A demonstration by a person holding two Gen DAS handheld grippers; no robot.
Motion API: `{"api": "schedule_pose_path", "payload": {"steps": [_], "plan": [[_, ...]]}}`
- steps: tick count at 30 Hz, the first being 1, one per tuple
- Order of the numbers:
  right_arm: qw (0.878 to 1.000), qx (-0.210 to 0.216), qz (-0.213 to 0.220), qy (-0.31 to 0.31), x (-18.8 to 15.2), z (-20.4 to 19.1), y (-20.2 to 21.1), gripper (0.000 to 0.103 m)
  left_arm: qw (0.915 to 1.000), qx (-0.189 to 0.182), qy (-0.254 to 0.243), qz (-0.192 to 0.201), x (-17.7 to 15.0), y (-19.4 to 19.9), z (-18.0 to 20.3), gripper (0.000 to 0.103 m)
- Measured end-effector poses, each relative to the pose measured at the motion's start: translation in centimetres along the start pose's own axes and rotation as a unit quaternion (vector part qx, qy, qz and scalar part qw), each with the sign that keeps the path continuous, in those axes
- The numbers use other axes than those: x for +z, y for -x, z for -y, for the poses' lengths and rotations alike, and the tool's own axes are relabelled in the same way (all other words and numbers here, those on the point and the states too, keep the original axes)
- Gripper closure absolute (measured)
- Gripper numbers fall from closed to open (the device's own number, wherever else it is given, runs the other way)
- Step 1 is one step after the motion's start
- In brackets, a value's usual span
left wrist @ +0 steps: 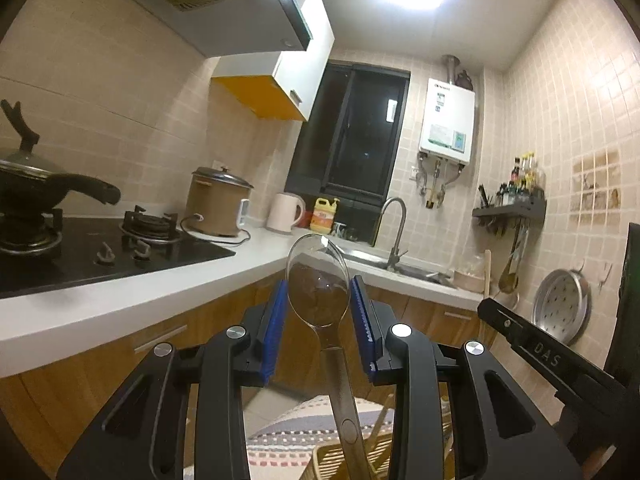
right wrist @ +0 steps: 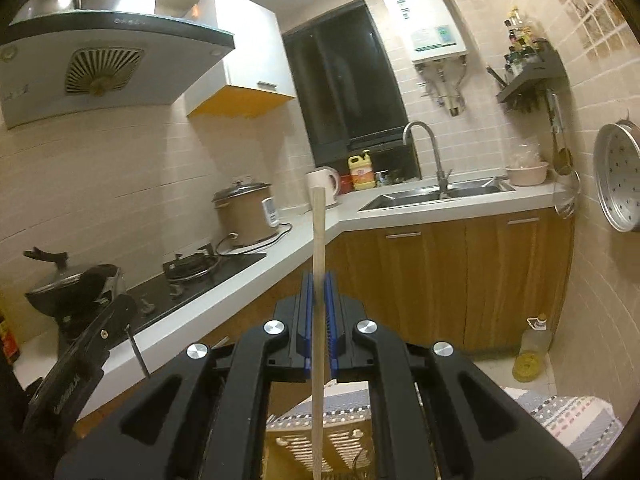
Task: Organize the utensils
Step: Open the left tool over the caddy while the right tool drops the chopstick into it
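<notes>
In the left wrist view my left gripper (left wrist: 318, 292) is shut on a metal spoon (left wrist: 318, 280); its bowl stands up between the blue pads and its handle runs down toward a woven basket (left wrist: 340, 460) below. In the right wrist view my right gripper (right wrist: 319, 284) is shut on a wooden chopstick (right wrist: 319, 240), held upright, its lower end reaching down over the slatted basket (right wrist: 340, 448). The right gripper's black body (left wrist: 552, 356) shows at the right of the left wrist view; the left gripper's body (right wrist: 76, 372) shows at the lower left of the right wrist view.
A white L-shaped counter (right wrist: 248, 276) carries a gas hob (left wrist: 100, 252), a black pot (left wrist: 36, 184), a rice cooker (right wrist: 246, 216), a kettle (left wrist: 284, 212) and a sink (right wrist: 436, 196). A patterned cloth (right wrist: 560, 416) lies under the basket. An oil bottle (right wrist: 532, 352) stands on the floor.
</notes>
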State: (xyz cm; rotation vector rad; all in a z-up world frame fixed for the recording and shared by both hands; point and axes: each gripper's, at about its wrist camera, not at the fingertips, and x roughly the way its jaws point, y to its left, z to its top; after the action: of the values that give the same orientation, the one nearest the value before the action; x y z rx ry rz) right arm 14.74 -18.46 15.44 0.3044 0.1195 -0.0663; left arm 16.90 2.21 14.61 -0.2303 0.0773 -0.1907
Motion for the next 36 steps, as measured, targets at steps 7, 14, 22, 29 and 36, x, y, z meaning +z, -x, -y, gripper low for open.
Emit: {"api": "schedule_pose_path", "payload": {"steps": [7, 14, 22, 29, 36], "plan": [[0.999, -0.032, 0.024, 0.004, -3.4, 0.7, -0.3, 0.098, 0.9998, 0.006, -0.017, -0.011, -2.8, -1.2, -0.7, 0.073], [0.999, -0.016, 0.035, 0.025, -5.3, 0.1, 0.7, 0.098, 0.9994, -0.003, -0.03, -0.017, -3.5, -0.6, -0.6, 0.071], [0.999, -0.02, 0.011, 0.039, -5.7, 1.1, 5.0, 0.096, 0.9995, -0.004, -0.023, -0.021, -2.3, 3.2, -1.2, 0.061], [0.998, -0.032, -0.002, 0.05, -6.7, 2.0, 10.8, 0.08, 0.9996, -0.005, -0.027, -0.012, -1.6, 9.2, -0.4, 0.05], [0.998, -0.041, -0.025, 0.051, -9.1, 2.9, 14.8, 0.066, 0.9989, 0.011, -0.042, -0.015, -3.3, 14.3, 1.1, 0.033]]}}
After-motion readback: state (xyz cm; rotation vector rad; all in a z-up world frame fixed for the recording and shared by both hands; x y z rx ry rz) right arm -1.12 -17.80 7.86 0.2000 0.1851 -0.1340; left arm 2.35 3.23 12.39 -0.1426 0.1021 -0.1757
